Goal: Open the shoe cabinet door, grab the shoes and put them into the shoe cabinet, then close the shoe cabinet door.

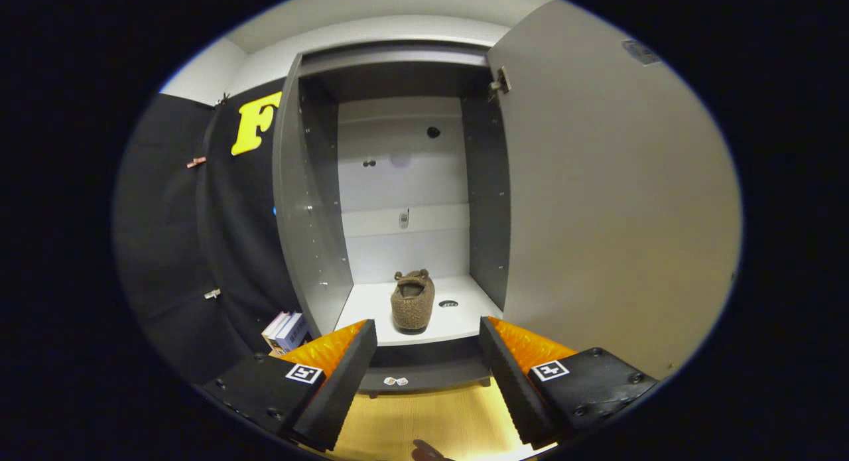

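The jaws [428,341] stood wide open, holding nothing; 1 brown shoe [412,302] lay beyond them on the white shelf [457,322] of the shoe cabinet [312,235], its door [610,202] open, above wood floor [424,414]

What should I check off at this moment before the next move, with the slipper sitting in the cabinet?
1. Cabinet door swung wide open: ok.
2. Slipper resting on the bottom shelf, inside the cabinet: ok.
3. Gripper jaws open and holding nothing: ok.
4. Gripper drawn back outside the cabinet, slipper beyond the jaws: ok.
5. Second slipper stored as well: cannot tell; one sits on the shelf.
6. Door closed: not ok, still to do.
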The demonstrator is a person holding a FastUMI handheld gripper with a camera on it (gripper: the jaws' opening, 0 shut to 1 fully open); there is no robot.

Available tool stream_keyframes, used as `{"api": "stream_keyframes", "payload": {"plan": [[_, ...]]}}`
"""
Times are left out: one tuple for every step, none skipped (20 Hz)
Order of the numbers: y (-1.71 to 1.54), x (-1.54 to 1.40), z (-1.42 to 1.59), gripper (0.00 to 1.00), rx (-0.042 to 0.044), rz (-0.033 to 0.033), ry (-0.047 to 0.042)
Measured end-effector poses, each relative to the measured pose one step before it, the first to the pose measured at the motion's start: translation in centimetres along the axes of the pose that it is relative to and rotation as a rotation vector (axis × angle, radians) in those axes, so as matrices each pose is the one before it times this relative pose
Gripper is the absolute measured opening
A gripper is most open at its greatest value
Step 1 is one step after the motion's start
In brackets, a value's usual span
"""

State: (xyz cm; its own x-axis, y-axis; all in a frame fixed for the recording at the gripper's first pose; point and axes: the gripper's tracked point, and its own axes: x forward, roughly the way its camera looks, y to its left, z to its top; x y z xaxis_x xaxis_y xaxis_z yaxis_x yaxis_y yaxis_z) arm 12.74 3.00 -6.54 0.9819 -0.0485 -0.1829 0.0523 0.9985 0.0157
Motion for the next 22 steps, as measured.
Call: {"api": "stream_keyframes", "payload": {"plan": [[-0.658, -1.693, 0.245, 0.98, 0.00142, 0.00774, -0.00495], [-0.554, -1.34, 0.24, 0.98, 0.00109, 0.00058, -0.00293], [-0.636, -1.041, 0.15, 0.98, -0.00285, 0.00002, -0.00117], [-0.668, -1.34, 0.168, 0.98, -0.00497, 0.0012, -0.00316], [-0.682, -1.185, 0.123, 0.98, -0.00252, 0.00245, -0.00127], [-0.632, -1.181, 0.035, 0.98, -0.00184, 0.00448, 0.00384], [-0.558, -1.165, -0.083, 0.98, -0.00233, 0.00261, 0.00509], [-0.8, -1.207, -0.256, 0.98, -0.00404, 0.00283, 0.00988], [-0.617, -0.951, -0.261, 0.98, -0.0022, -0.00003, 0.0053], [-0.599, -1.111, -0.088, 0.98, 0.00407, 0.00219, -0.00178], [-0.45, -1.01, 0.237, 0.98, 0.00363, 0.00146, -0.01236], [-0.692, -1.022, 0.284, 0.98, -0.0007, -0.00532, -0.01745], [-0.286, -1.2, 0.26, 0.98, 0.0019, 0.01114, -0.01354], [-0.325, -0.935, 0.336, 0.97, -0.0044, 0.0012, -0.01803], [-0.675, -0.613, 0.231, 0.97, -0.00829, -0.00557, -0.01695], [-0.658, -0.687, 0.194, 0.97, -0.00563, -0.0017, -0.00865], [-0.419, -0.662, -0.102, 0.97, -0.00252, 0.00228, -0.00131], [-0.927, -0.435, 0.099, 0.97, -0.00061, -0.01103, -0.00386], [-1.152, -0.307, 0.159, 0.97, 0.00672, -0.01322, -0.00329], [-1.057, -0.223, 0.029, 0.98, 0.00781, -0.01521, -0.00139], [-1.116, -0.127, 0.068, 0.98, 0.00644, -0.01776, -0.00302], [-1.277, -0.085, 0.085, 0.98, 0.00426, -0.01757, -0.00291]]}}
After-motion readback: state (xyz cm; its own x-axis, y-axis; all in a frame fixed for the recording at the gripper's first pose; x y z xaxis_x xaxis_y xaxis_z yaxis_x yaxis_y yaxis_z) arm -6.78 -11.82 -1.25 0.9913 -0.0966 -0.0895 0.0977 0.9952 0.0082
